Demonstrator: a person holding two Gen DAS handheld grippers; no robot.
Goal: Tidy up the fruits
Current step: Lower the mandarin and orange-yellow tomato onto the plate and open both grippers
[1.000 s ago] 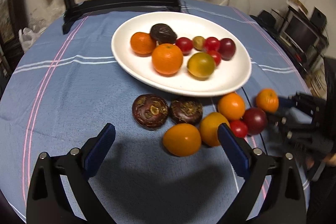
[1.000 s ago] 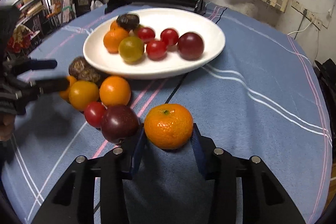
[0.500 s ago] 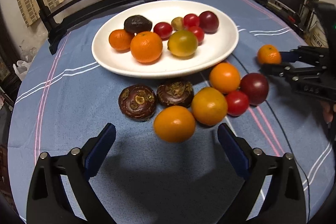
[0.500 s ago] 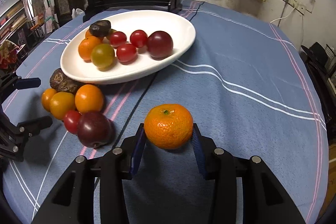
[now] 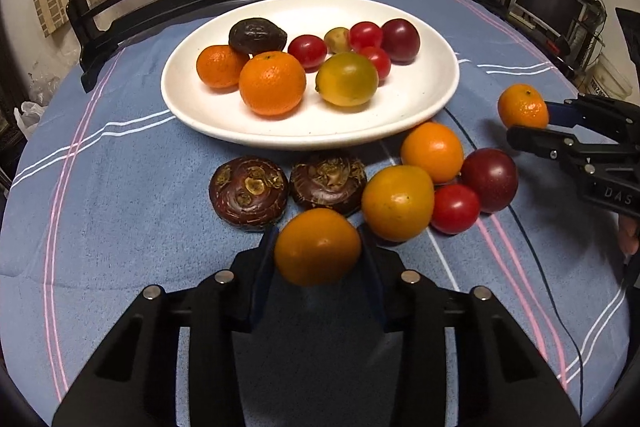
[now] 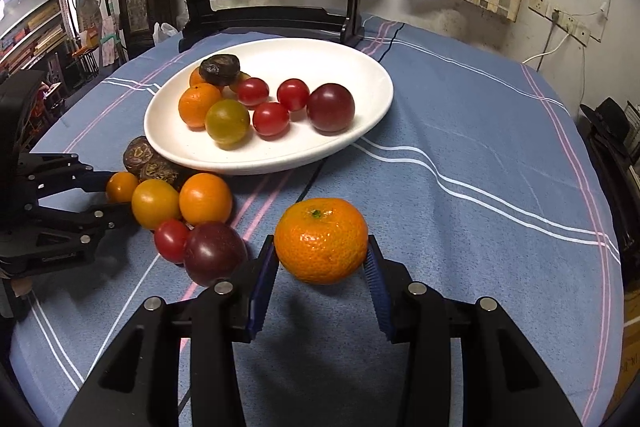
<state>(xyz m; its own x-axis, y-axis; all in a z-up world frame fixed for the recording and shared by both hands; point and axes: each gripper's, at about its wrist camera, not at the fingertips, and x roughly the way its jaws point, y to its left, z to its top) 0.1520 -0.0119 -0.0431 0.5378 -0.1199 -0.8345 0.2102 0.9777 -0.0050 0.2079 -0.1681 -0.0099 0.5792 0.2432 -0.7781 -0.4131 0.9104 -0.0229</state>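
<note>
Dim, cluttered room; round table under a blue striped cloth, soft weave with white and pink lines, slightly rumpled. At the far edge, a dark wooden screen stand with a painted round panel.

Leftmost, two dark brown water chestnuts, flattened, ringed and scabby on top, lying just short of the plate's near rim. Next, left gripper closed on a smooth, waxy orange-yellow fruit, blue pads pressed to both flanks; whether lifted off the cloth cannot be told. Probably gripped across the widest part so the round skin cannot roll out.

Centre, a wide, shallow white plate, glossy glaze, already carrying two pebbly tangerines, a wrinkled dark fruit, a greenish-yellow one, cherry tomatoes and a plum, so likely the collecting place.

Right of the gripped fruit, a loose cluster touching one another on the cloth: yellow-orange fruit, orange one, red tomato, taut and shiny, dark plum.

Farthest right, right gripper clamped on a dimpled tangerine, green stem scar up, raised above its shadow, well apart from the plate; seemingly on its way there
</note>
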